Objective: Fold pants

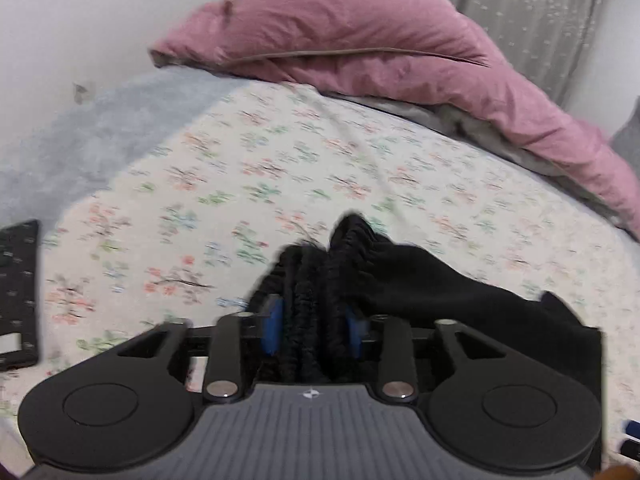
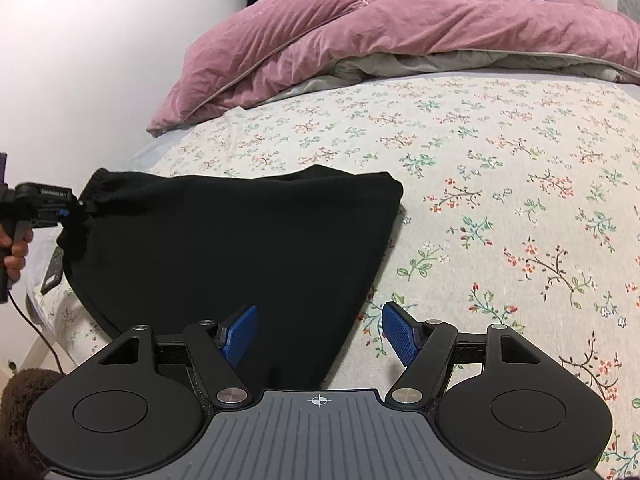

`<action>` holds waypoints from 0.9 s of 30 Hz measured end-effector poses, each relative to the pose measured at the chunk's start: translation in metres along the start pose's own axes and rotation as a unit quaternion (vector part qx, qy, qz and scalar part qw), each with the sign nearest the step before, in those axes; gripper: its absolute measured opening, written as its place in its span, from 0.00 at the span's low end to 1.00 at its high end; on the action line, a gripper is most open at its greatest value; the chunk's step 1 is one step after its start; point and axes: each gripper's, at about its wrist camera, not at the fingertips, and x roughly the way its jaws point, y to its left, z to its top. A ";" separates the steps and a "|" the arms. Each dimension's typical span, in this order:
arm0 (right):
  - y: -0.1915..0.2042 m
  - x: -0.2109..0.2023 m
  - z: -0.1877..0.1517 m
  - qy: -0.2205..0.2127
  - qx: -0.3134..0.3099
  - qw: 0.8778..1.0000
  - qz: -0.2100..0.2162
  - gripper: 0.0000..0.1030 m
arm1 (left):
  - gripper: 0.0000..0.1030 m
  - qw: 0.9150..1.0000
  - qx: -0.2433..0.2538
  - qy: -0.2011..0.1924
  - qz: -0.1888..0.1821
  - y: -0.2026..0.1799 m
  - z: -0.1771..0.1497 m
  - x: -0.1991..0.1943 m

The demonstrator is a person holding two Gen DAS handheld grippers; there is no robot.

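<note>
The black pants (image 2: 240, 232) lie folded over on the flowered bed sheet (image 2: 500, 184). My left gripper (image 1: 314, 320) is shut on the bunched, ribbed waistband of the pants (image 1: 320, 272), which fills the gap between its blue pads. It also shows in the right wrist view (image 2: 64, 210), holding the pants' left corner lifted. My right gripper (image 2: 319, 334) is open and empty, with its blue pads (image 2: 400, 334) hovering over the near end of the pants.
A pink duvet (image 2: 360, 36) is piled at the far side of the bed. A white wall (image 2: 80, 60) runs along the left. A dark flat object (image 1: 18, 292) lies on the bed's left edge.
</note>
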 end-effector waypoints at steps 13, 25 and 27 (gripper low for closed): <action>-0.004 0.003 -0.002 0.022 0.016 1.000 0.003 0.71 | 0.96 0.991 0.098 -0.048 -0.074 -0.078 -0.046 -0.054; 0.014 0.019 0.032 -0.009 -0.021 1.000 -0.008 0.70 | 0.81 0.966 0.184 0.006 -0.182 -0.142 -0.056 0.029; 0.018 0.029 0.038 -0.019 -0.022 1.000 -0.004 0.65 | 0.72 0.960 0.196 0.021 -0.198 -0.148 -0.054 0.045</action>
